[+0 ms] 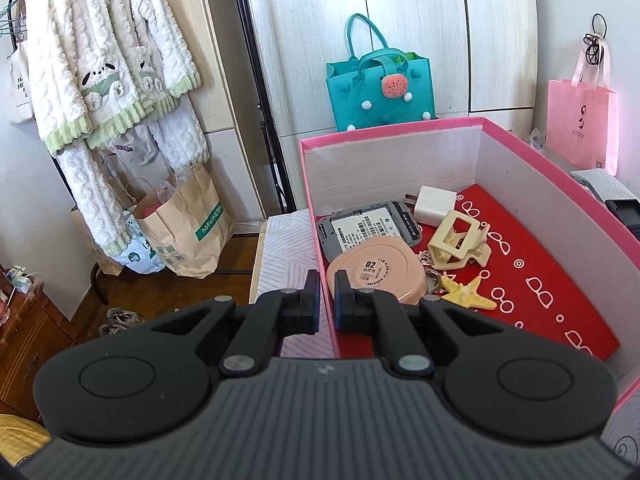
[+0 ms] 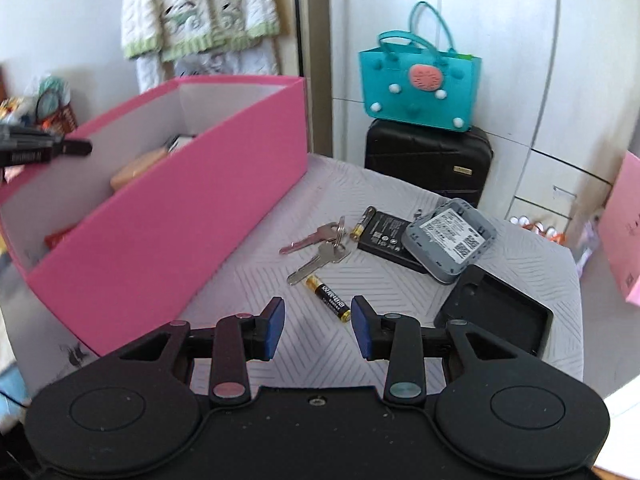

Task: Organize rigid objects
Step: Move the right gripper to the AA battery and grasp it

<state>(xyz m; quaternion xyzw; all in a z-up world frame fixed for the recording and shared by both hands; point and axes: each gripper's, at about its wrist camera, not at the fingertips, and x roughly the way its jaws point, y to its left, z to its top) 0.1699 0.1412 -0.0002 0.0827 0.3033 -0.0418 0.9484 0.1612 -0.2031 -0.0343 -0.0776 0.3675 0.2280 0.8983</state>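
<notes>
L gripper (image 1: 327, 298): jaws nrly shut astride pink box (image 1: 316, 216) wall. R gripper (image 2: 318, 322): open, empty, AA battery (image 2: 329, 298) btwn tips.

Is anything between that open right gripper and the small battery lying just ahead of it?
Nothing visible. The right gripper is open, and the AA battery lies on bare tablecloth just ahead of its fingertips. The keys lie farther away, beyond the battery.
</notes>
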